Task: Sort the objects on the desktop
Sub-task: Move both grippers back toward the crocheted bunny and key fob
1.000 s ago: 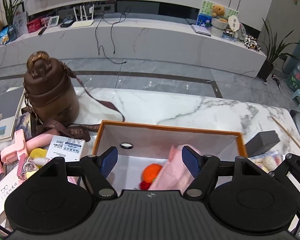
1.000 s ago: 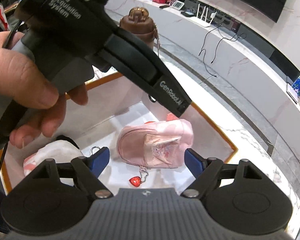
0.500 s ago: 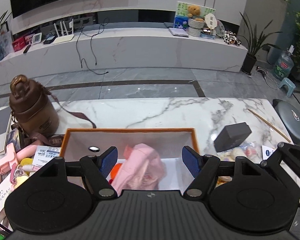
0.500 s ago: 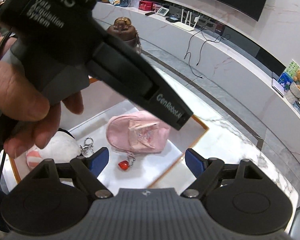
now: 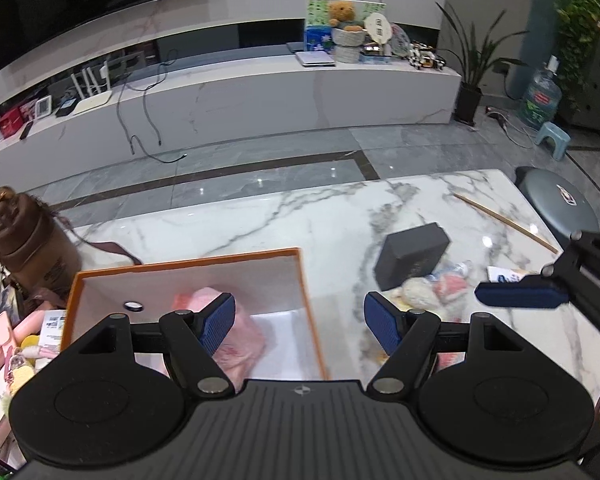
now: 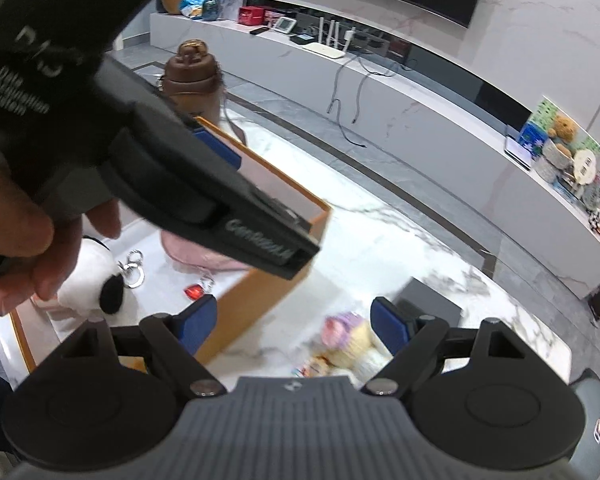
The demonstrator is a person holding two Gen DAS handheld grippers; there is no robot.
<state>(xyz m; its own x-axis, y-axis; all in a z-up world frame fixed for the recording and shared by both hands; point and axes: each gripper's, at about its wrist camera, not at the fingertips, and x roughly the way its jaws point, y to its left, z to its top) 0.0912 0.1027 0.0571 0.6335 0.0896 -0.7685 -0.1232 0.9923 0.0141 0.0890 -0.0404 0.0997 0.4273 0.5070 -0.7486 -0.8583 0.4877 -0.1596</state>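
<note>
Marble tabletop carries the work, with a long white media bench and a dark screen behind it. An orange-rimmed box sits on the left part of the table; inside it lie a pink pouch, a white plush with black ears, a key ring and a small red charm. A brown bottle with a strap stands just beyond the box's left corner.

Left gripper hangs with its jaws spread wide and nothing between them; its left finger is over the pink pouch, its right finger over bare marble outside the box wall. Right gripper is likewise wide apart and empty, straddling the box's near corner. Ahead of its right finger, on the marble, lie a blurred cluster of small soft toys and, just beyond them, a black box. A hand grips the left tool's handle.
</note>
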